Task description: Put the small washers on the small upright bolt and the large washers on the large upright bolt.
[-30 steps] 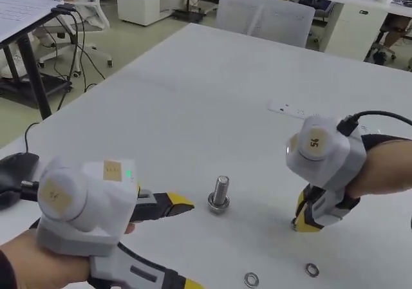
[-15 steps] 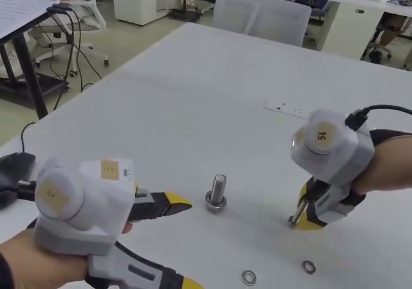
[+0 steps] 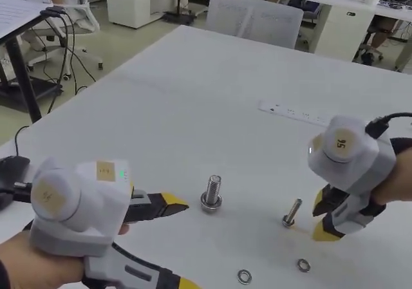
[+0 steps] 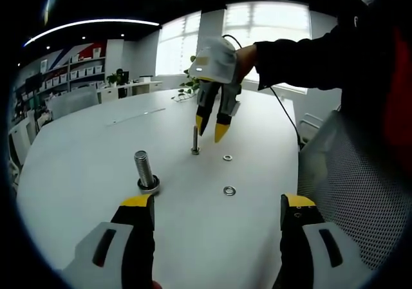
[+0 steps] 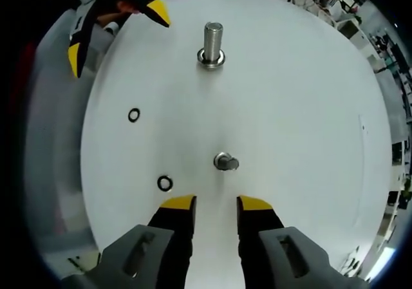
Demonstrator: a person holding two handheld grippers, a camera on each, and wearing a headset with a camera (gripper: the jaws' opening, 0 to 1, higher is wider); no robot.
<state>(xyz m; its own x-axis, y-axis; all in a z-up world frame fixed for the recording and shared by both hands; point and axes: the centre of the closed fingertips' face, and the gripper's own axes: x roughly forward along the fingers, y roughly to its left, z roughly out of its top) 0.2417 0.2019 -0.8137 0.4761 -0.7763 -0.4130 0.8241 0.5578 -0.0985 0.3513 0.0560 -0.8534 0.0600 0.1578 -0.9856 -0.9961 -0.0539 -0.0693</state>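
The small bolt now stands alone on the desk, right of the large bolt. A moment ago the right gripper was down on it; it has let go and drawn back, fingers parted and empty. The left gripper hovers with its fingers spread wide, holding nothing. A washer and a second washer lie loose nearby, so threading can probably begin

— We've got the large bolt standing upright mid-tabletop, silver and thickly threaded.
— And the small bolt, thin and upright, stands well apart to its right.
— Nearer us, two silver rings lie flat: the left washer and the right washer, which is near the small bolt.
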